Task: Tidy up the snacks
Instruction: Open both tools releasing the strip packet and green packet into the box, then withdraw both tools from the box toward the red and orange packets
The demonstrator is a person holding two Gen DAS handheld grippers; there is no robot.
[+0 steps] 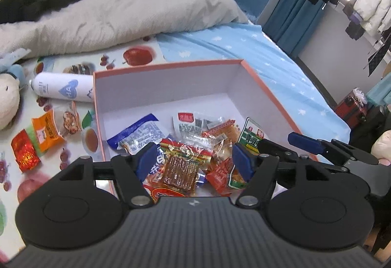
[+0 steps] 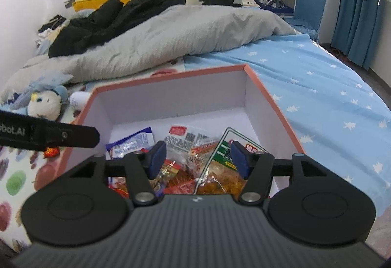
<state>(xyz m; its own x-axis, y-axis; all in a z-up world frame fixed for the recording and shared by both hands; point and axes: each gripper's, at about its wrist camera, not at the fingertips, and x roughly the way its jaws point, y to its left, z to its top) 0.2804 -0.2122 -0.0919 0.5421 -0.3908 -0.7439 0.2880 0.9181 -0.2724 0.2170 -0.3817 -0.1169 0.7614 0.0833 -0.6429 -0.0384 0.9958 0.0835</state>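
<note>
A pink-rimmed white box (image 1: 171, 65) (image 2: 171, 74) sits on the bed with several snack packets piled at its near end. My left gripper (image 1: 194, 161) hangs open over the pile. A brown spicy-strip packet (image 1: 180, 170) lies loose below its blue pads, which do not press on it. My right gripper (image 2: 198, 159) is open too, above a green-and-orange packet (image 2: 224, 170) in the box. A blue-white packet (image 1: 139, 131) lies further in. Left of the box, an orange packet (image 1: 48, 128) and a red packet (image 1: 24, 153) rest on the fruit-print mat.
A white bottle (image 1: 61, 90) lies against the box's far left corner. A plush toy (image 2: 45, 103) sits to the left. A grey duvet (image 2: 171, 30) with dark clothes covers the far bed. The light-blue star sheet (image 2: 317, 96) stretches right of the box.
</note>
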